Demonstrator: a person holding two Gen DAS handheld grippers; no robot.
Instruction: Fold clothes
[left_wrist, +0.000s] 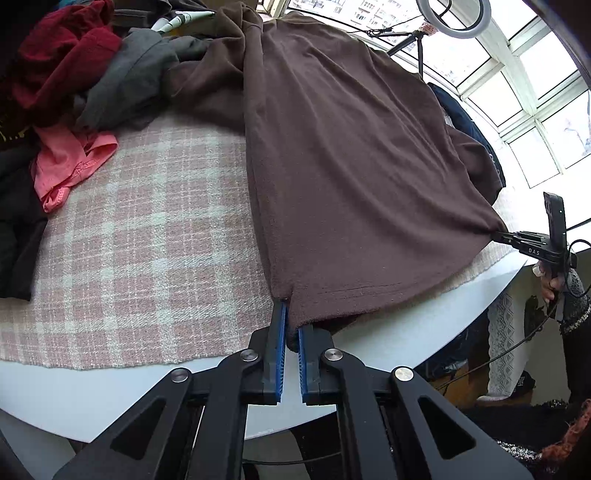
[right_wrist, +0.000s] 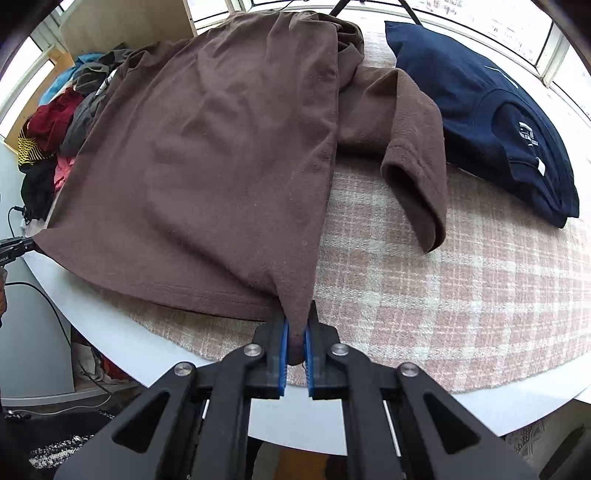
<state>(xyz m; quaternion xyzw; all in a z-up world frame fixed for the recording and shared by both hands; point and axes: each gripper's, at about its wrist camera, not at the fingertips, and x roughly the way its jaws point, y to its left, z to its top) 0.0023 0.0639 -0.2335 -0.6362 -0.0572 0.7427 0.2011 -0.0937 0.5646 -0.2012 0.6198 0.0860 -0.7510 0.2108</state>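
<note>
A brown T-shirt (left_wrist: 343, 155) lies spread on the pink plaid cloth (left_wrist: 147, 236), its hem toward the near table edge. My left gripper (left_wrist: 291, 325) is shut on the hem's left corner. My right gripper (right_wrist: 296, 332) is shut on the hem's right corner; it also shows at the right of the left wrist view (left_wrist: 496, 235). In the right wrist view the brown shirt (right_wrist: 207, 155) is stretched between both grippers, and one sleeve (right_wrist: 413, 173) lies loose to the right. The left gripper (right_wrist: 26, 244) shows at the left edge there.
A pile of unfolded clothes (left_wrist: 74, 74), red, grey, pink and black, sits at the far left. A folded navy shirt (right_wrist: 491, 114) lies at the far right. The white round table rim (right_wrist: 369, 417) runs along the near side. A ring light (left_wrist: 454, 18) stands by the windows.
</note>
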